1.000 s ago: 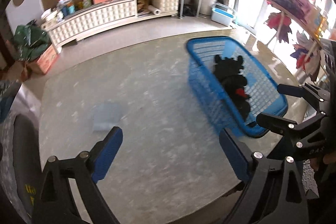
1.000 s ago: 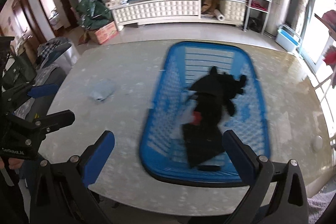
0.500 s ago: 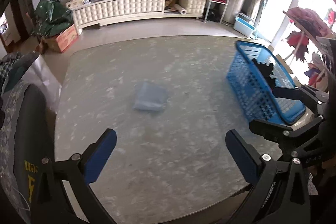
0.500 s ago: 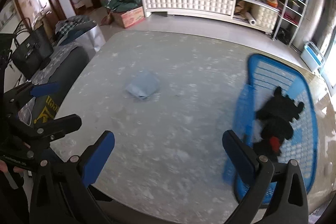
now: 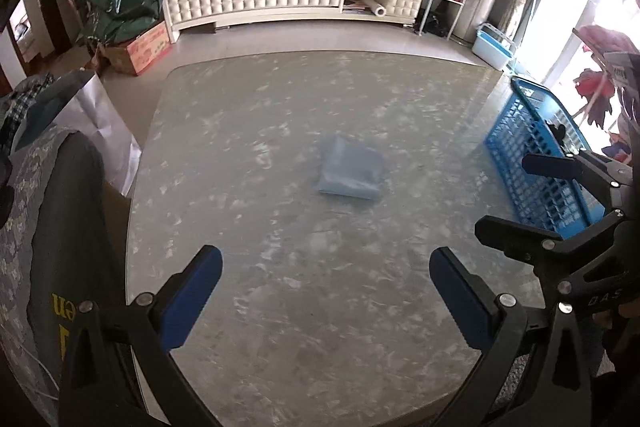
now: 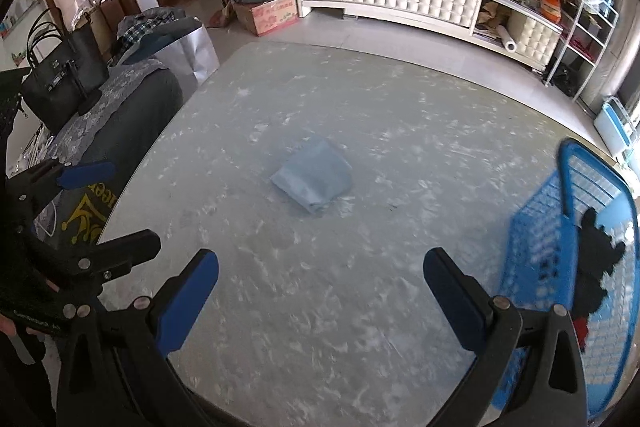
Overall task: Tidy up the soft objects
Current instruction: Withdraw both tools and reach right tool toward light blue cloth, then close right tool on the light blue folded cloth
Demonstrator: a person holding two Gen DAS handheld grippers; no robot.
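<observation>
- Far left, beside the table: dark chair back w/ yellow lettering and a silver bag, both off the work surface, so prob. not part of the sort
- Left gripper hung over the near table edge, tilted down, jaws spread wide w/ nothing between the blue pads; its jaws had just been opening, likely readying for a grab
- Folded pale-blue cloth lay flat on the table, mid-surface, well apart from both grippers and from the basket; it looked like the next soft item to collect, and being folded it should lift as one piece if pinched at an edge
- Right gripper pointed down at the same spot, jaws also wide and empty; both tools faced the cloth, which suggests a 2-handed pickup or a choice not yet made
- Blue basket sat at the table's right edge, a black soft item w/ a red bit already inside, so it served as the drop-off bin
</observation>
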